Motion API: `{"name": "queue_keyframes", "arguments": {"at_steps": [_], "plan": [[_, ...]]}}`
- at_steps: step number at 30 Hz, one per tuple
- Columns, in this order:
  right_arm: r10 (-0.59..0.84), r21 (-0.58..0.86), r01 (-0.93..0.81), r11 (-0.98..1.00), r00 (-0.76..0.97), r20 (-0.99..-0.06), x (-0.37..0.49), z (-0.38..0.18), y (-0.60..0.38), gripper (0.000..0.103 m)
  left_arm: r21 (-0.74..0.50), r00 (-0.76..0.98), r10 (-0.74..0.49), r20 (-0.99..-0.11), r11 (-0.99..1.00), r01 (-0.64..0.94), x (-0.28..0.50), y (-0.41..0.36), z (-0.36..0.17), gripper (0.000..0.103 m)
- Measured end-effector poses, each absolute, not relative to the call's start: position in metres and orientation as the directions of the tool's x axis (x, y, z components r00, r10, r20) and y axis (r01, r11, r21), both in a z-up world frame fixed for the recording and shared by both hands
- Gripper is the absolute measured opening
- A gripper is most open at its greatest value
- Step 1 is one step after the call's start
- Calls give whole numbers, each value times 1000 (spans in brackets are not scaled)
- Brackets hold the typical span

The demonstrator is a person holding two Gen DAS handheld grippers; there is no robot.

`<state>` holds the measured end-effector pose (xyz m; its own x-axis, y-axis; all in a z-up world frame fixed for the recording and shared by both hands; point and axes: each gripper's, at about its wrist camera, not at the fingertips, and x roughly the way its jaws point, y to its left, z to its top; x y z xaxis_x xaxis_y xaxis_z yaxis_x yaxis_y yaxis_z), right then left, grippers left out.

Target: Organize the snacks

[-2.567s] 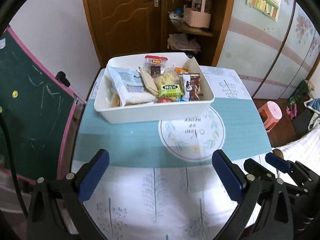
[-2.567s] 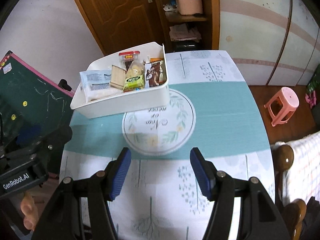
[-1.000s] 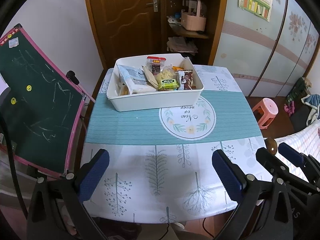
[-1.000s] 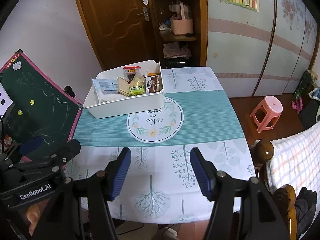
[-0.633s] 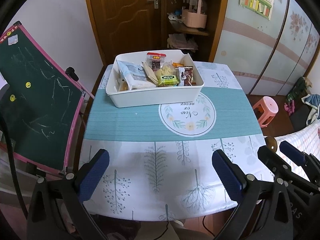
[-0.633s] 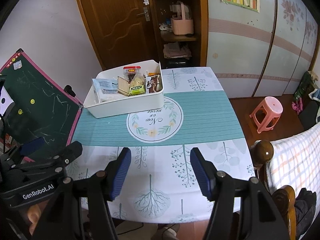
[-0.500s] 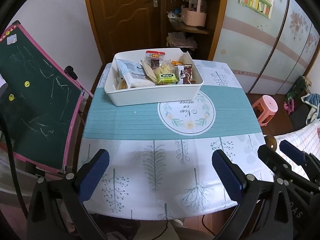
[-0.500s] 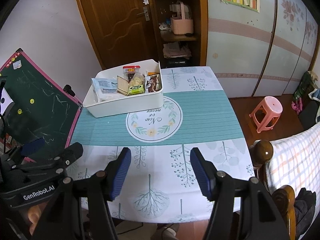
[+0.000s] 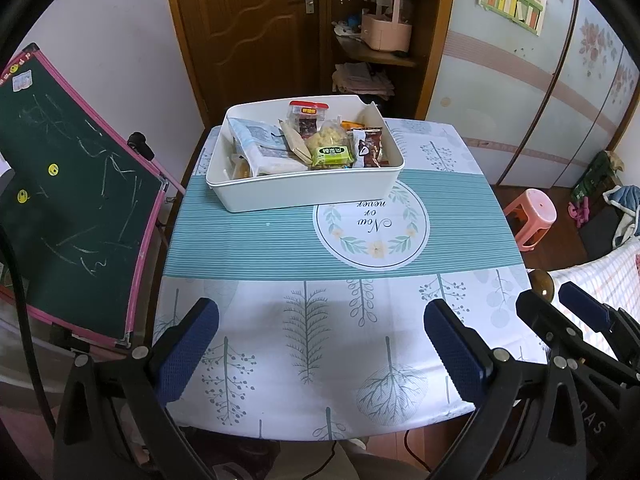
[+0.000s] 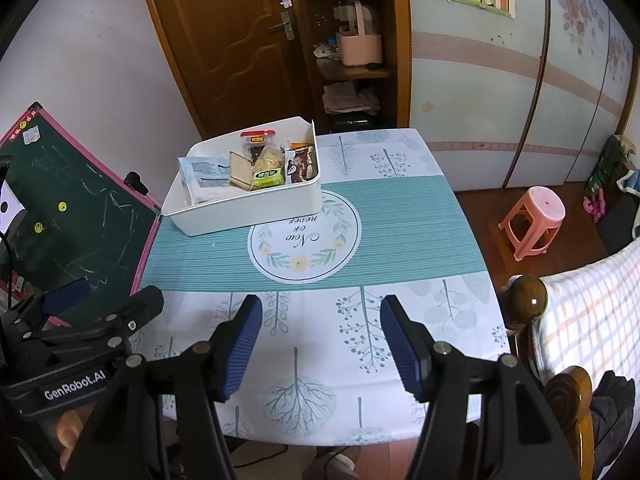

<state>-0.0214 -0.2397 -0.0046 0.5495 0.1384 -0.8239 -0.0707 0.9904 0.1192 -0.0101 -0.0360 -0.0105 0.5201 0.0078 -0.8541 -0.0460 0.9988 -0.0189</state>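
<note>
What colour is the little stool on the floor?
Pink. The stool shows best in the right wrist view, right of the table.

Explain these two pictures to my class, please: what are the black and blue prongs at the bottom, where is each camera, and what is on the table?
No robot here: a person holds a hand-held gripper in each hand, with a camera on each looking along its two blue-padded fingers. One view looks past the left hand-held gripper, the other past the right hand-held gripper. Both are open and hold nothing. On the table, under a leaf-print cloth, a white bin at the far side holds packaged snacks. Beside the table stands a green chalkboard.
</note>
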Motion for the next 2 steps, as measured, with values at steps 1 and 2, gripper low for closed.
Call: {"name": "queue_keyframes", "arguments": {"at_steps": [1, 2], "plan": [[139, 119, -72, 990, 549, -824, -21, -5, -240, 62, -19, 519, 8, -854, 999, -46, -10, -36, -11, 102], [140, 119, -73, 990, 549, -824, -21, -5, -240, 62, -20, 520, 7, -854, 999, -46, -10, -36, -10, 102]]}}
